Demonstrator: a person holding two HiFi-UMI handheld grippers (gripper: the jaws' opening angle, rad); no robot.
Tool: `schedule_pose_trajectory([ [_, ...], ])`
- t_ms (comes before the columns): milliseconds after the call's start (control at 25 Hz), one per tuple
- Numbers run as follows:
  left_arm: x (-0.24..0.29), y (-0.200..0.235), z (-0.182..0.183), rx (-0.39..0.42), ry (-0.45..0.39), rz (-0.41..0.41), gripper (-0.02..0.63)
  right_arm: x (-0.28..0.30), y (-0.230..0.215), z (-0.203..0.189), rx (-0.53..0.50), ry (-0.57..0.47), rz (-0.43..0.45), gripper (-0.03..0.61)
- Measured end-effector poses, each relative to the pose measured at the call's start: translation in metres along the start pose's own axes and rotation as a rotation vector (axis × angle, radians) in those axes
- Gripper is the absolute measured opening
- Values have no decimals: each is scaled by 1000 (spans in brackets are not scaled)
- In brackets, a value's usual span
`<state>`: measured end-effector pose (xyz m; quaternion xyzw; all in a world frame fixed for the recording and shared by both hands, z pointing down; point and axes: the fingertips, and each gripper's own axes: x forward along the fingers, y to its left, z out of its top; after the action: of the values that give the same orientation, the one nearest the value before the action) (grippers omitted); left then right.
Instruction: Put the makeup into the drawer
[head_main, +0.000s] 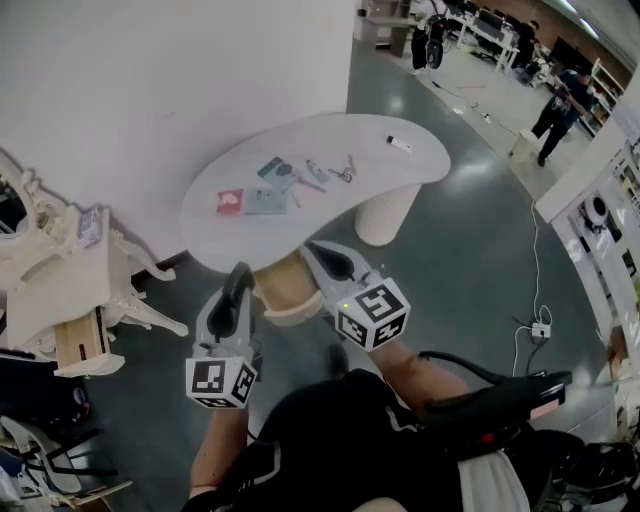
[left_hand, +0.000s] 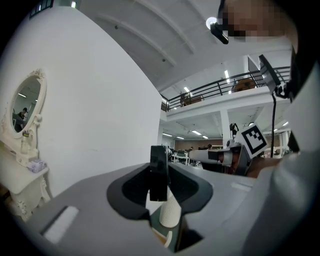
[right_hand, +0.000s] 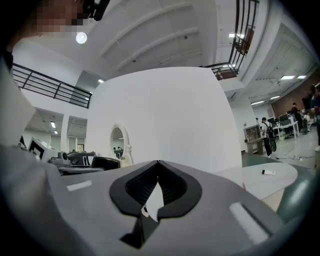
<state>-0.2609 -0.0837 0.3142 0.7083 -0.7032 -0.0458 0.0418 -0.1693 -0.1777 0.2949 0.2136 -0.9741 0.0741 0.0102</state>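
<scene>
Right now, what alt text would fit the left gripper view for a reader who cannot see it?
The left gripper is closed on a small black block, with a ribbed white column just beyond. A white wall and an ornate vanity mirror fill the left; the right gripper with its marker cube shows at right.

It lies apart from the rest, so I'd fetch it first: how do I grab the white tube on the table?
Probably take the white tube across its middle, from above, jaws spanning its narrow width: it lies flat, slim, with bare table all round.
</scene>
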Motion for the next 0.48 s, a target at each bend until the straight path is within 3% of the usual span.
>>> schedule_pose_trajectory([
  [280,64,-10,-15,-5,41,-30,94,21,-59,6,13,-8,8,2],
  [480,108,-19,-30,38,65,-88,94,32,-102,2,25,0,5,2],
])
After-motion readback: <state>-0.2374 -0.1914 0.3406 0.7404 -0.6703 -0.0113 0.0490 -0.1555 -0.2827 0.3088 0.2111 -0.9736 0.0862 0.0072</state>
